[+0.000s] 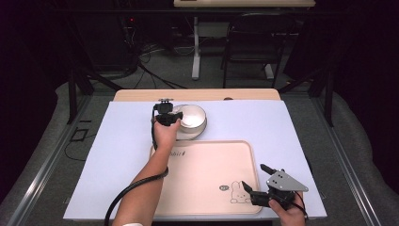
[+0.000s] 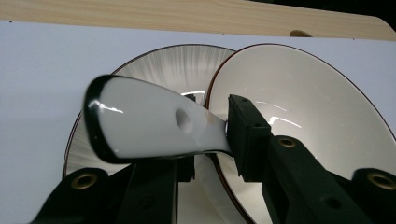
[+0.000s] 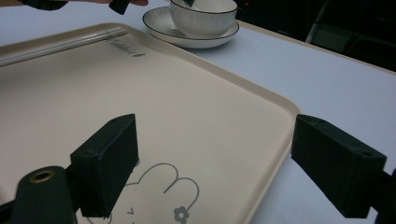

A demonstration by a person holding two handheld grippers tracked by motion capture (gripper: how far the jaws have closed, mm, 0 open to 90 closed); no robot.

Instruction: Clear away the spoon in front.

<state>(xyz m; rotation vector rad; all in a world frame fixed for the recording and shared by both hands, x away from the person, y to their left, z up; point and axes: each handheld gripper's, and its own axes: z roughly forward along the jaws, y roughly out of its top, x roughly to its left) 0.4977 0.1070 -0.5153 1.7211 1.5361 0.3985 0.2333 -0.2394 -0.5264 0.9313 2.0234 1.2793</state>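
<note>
A white ceramic spoon (image 2: 144, 126) with a dark rim lies between the jaws of my left gripper (image 2: 210, 144), which is shut on its narrow neck. The broad handle end points toward the camera. Under it a white ribbed bowl (image 2: 317, 107) stands on a matching saucer (image 2: 177, 65). In the high view the left gripper (image 1: 168, 117) sits at the left edge of the bowl (image 1: 193, 115), at the back of the table. My right gripper (image 1: 254, 176) stands open and holds nothing, low over the near right corner of the beige tray (image 1: 207, 174).
The tray (image 3: 187, 93) has a rabbit drawing (image 1: 240, 193) by the right gripper (image 3: 215, 154). Bowl (image 3: 203, 21) and saucer (image 3: 161, 23) stand just beyond its far edge. A white sheet (image 1: 122, 141) covers the table. A chair and desk legs stand behind.
</note>
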